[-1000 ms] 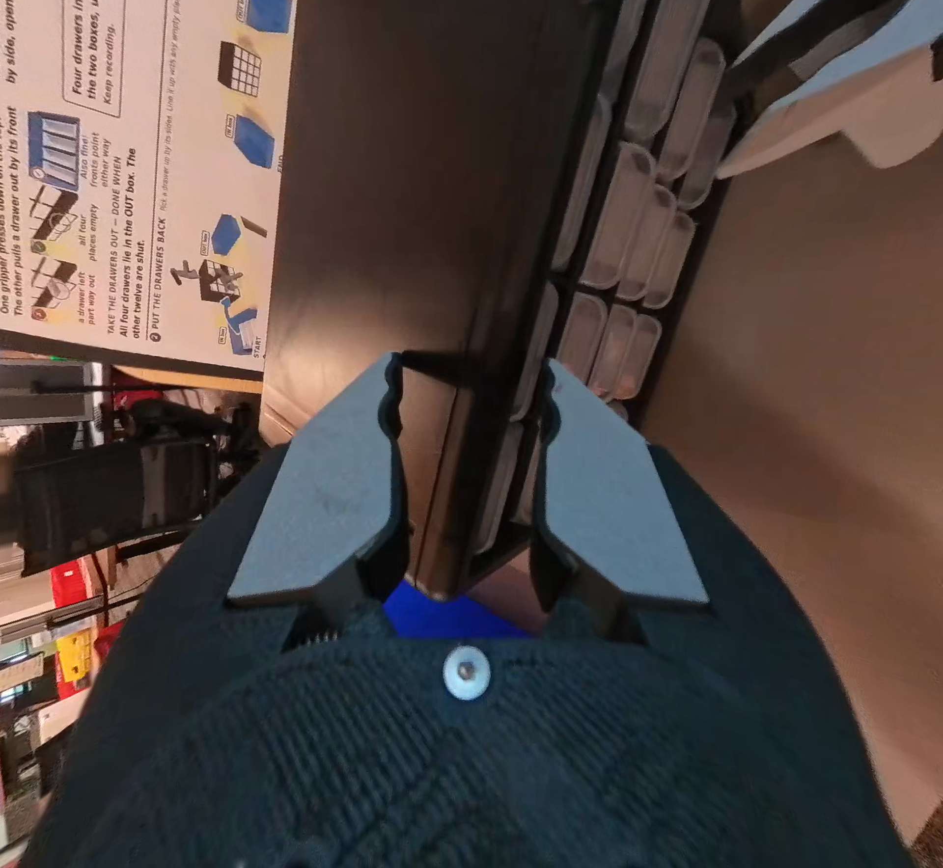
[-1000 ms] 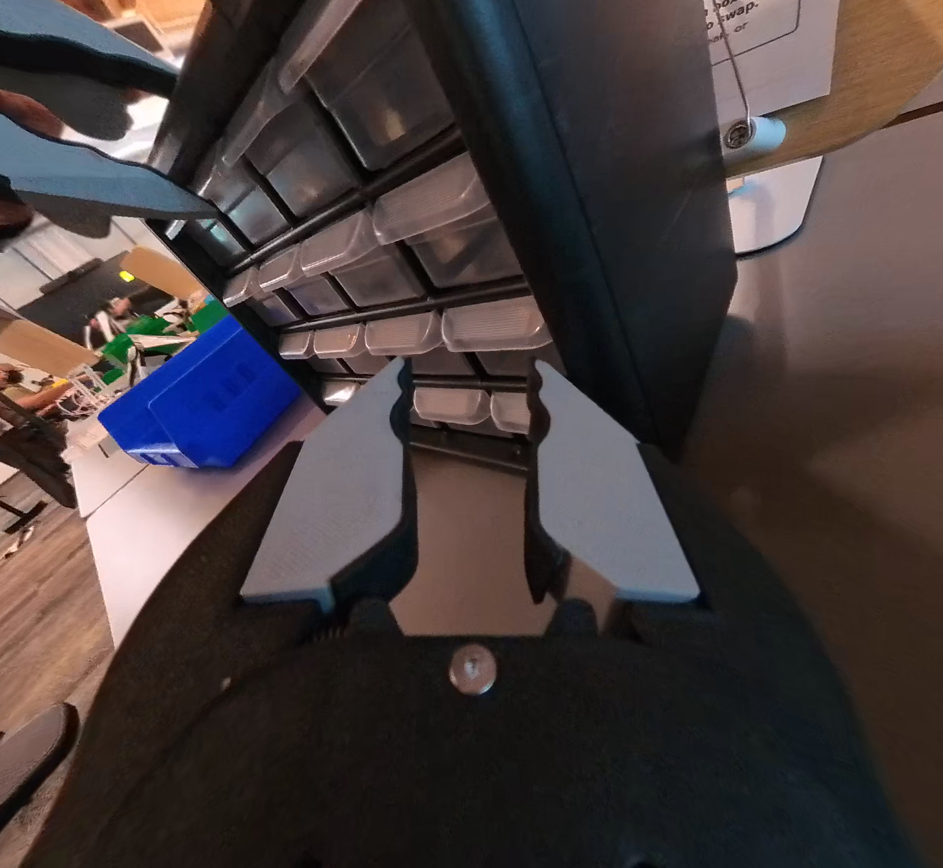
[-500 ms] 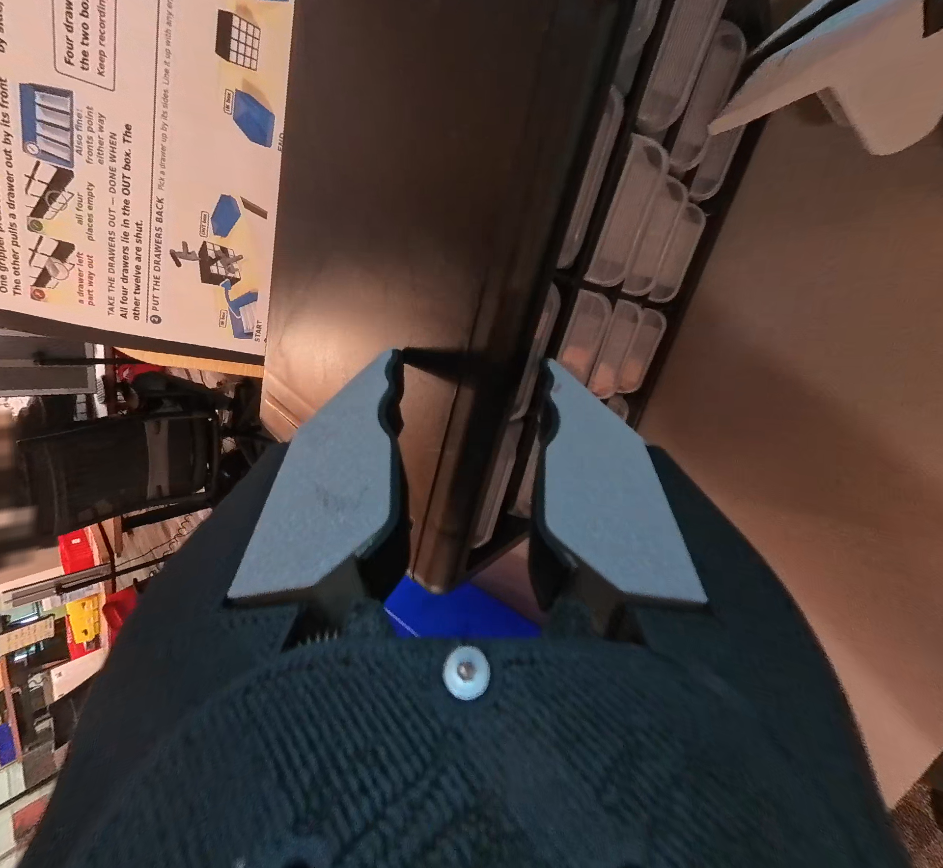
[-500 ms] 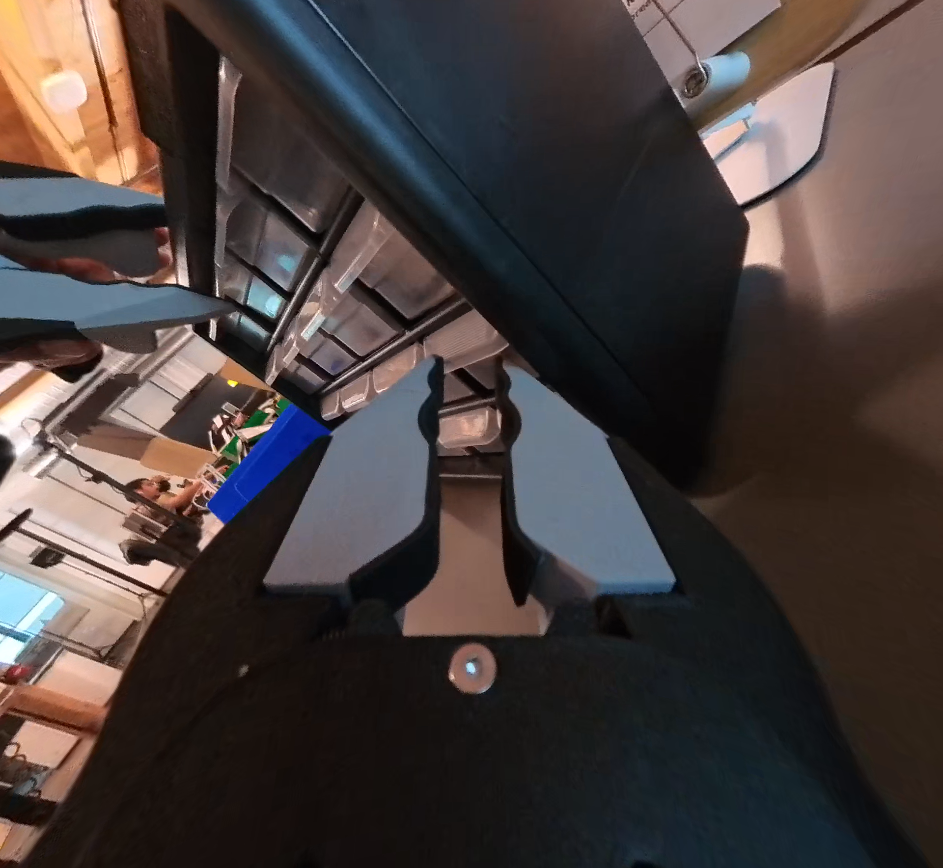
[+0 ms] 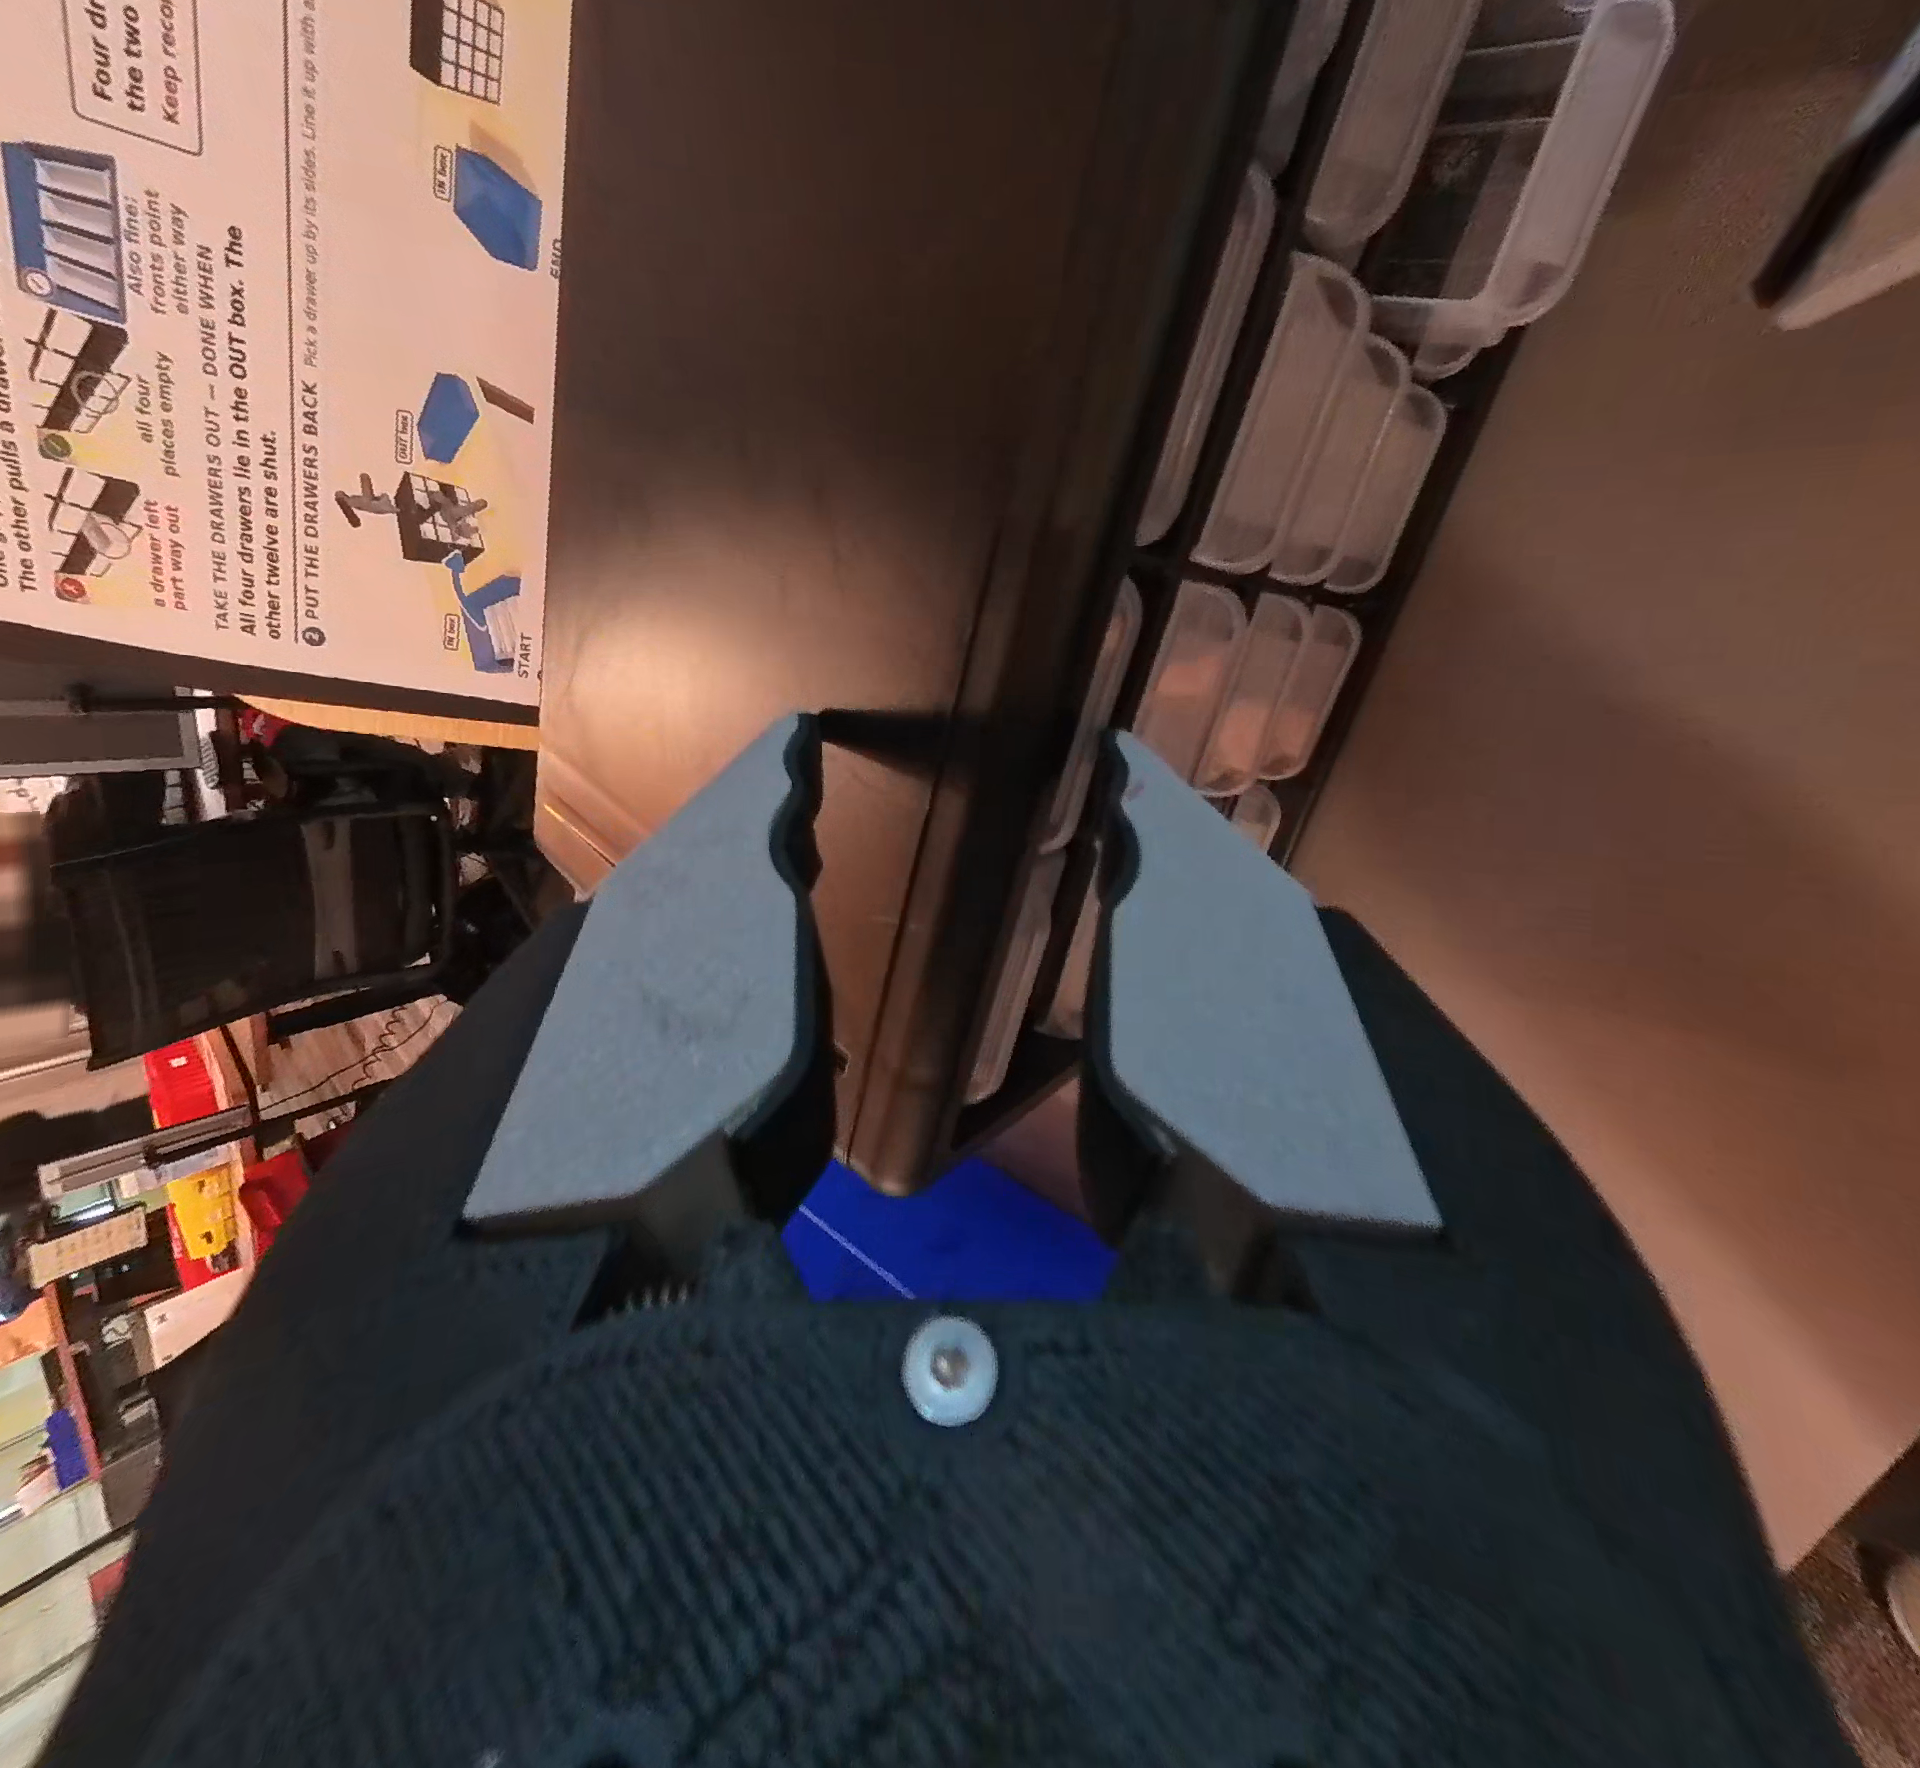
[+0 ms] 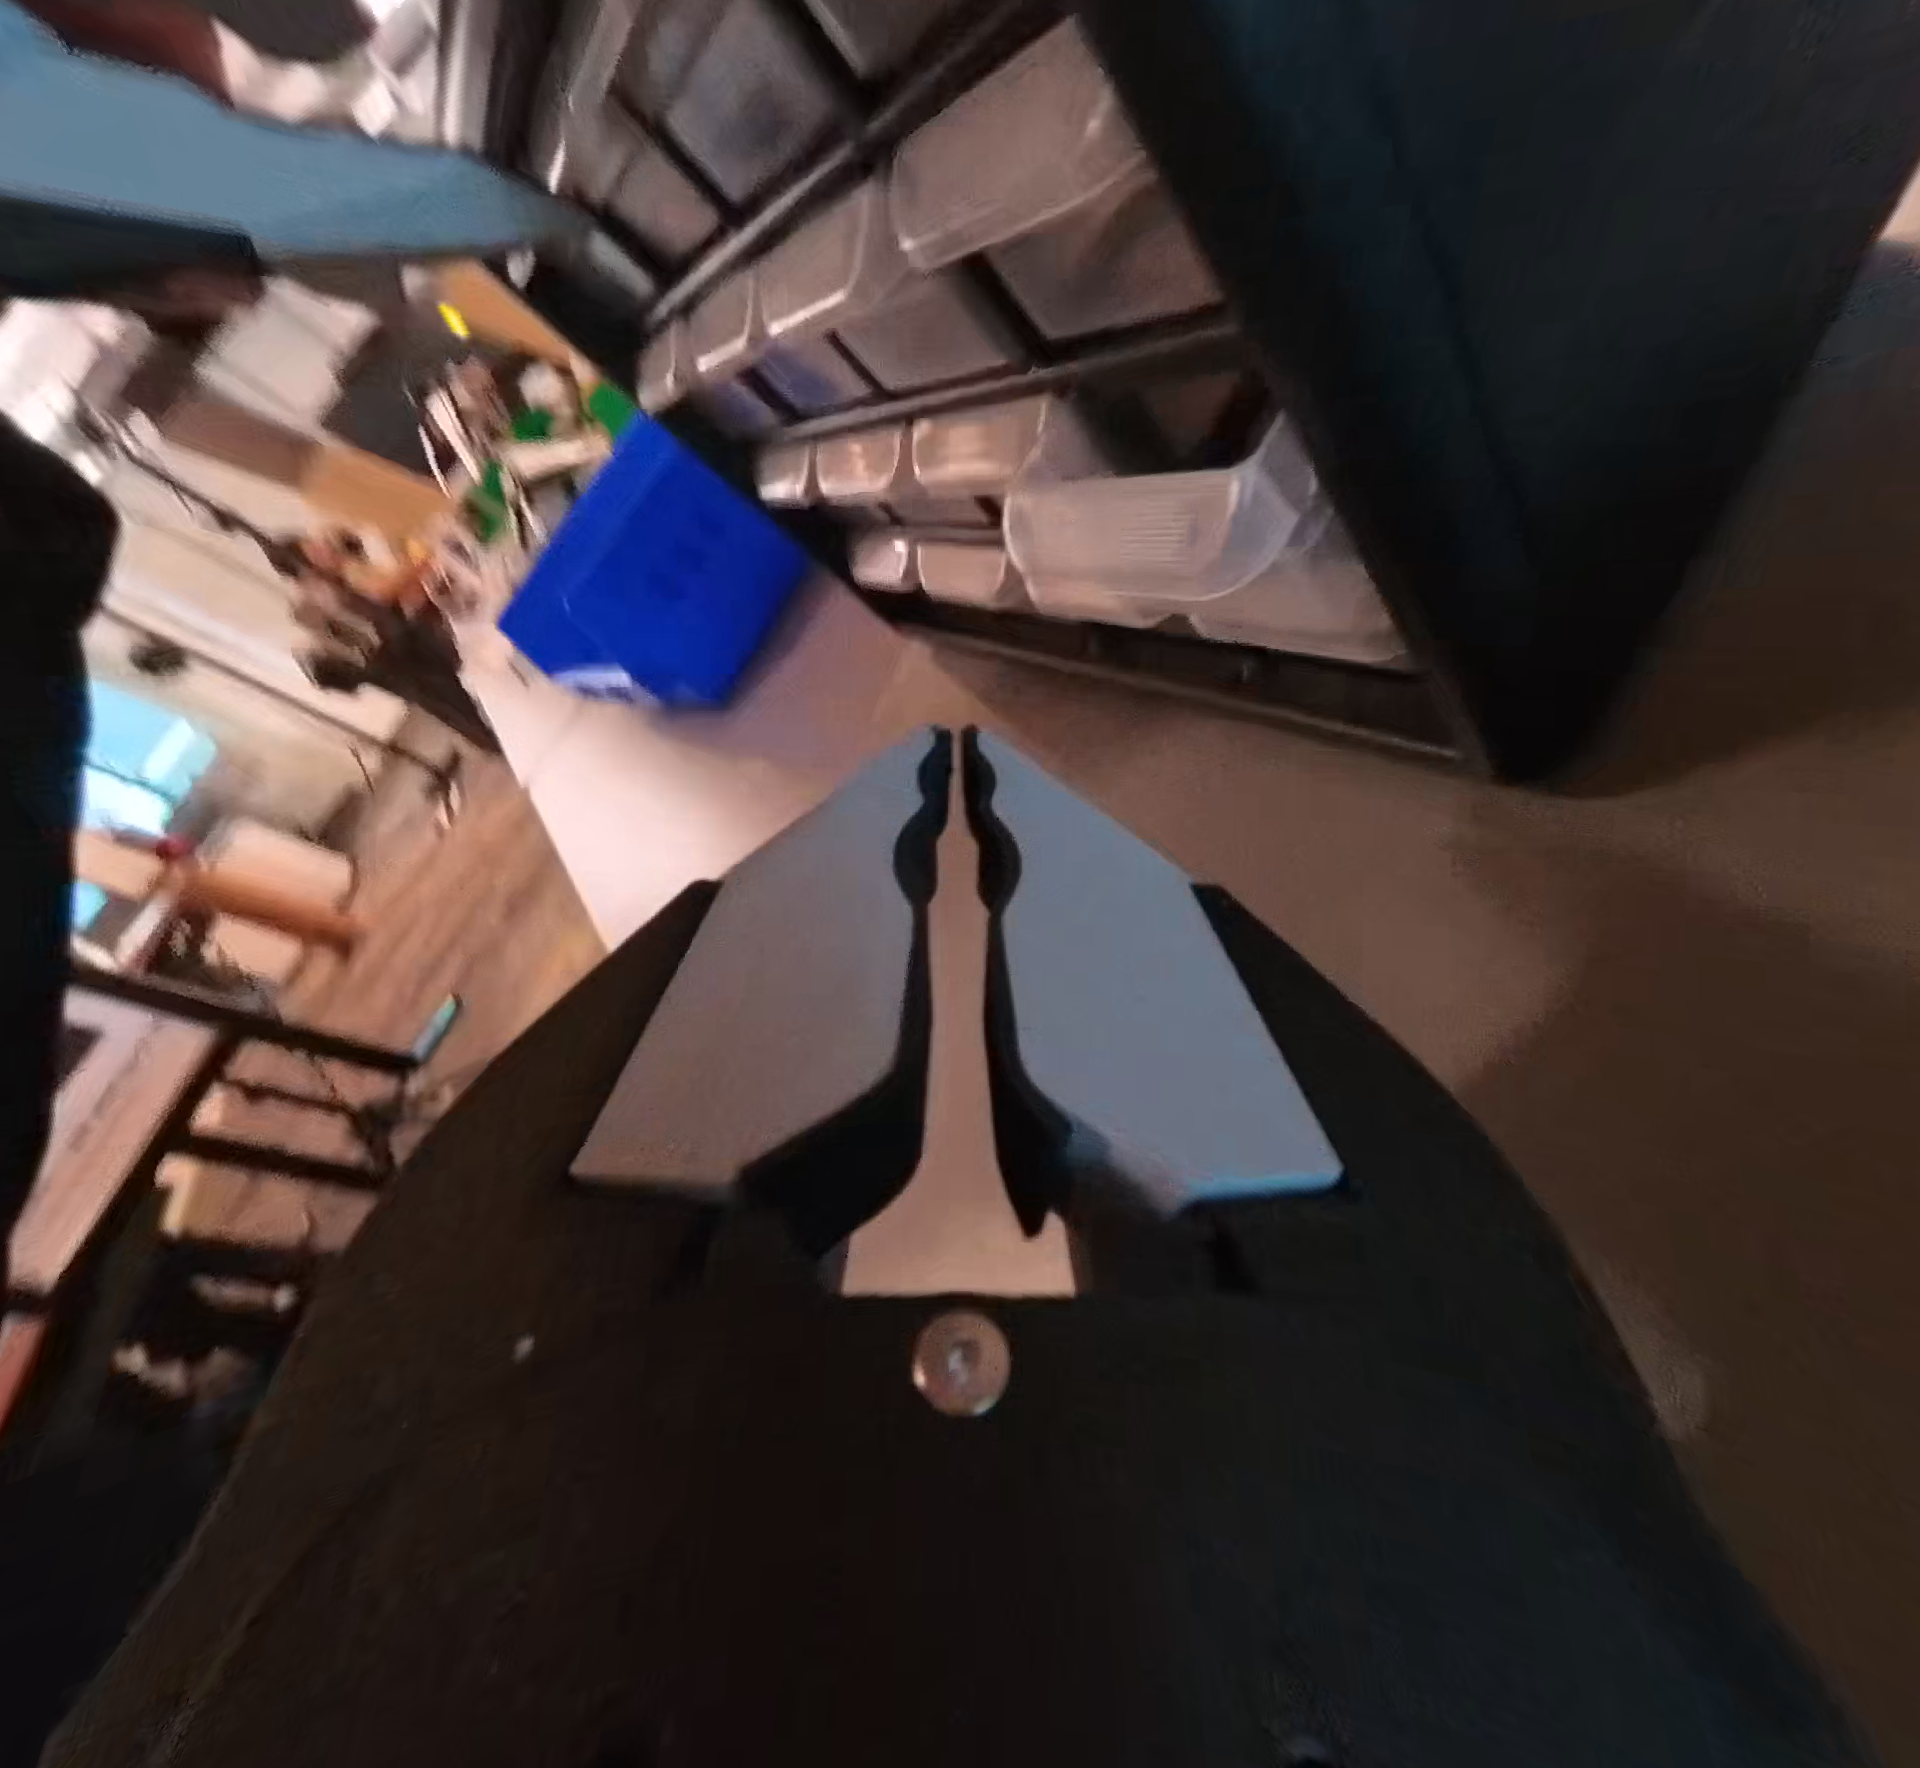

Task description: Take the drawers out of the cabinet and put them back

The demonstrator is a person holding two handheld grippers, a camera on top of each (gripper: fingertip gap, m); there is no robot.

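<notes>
My left gripper (image 5: 961, 897) sits wide around the cabinet (image 5: 831, 368) edge, right gripper (image 6: 957, 762) nearly closed, empty. That half-out drawer (image 6: 1164, 534) looks light, slippery plastic; I'd pinch its front lip.

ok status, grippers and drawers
Left gripper open, astride cabinet top edge. Right gripper shut, empty, clear of cabinet front. One drawer part way out, bottom row, right end. Nothing blocking it.
</notes>
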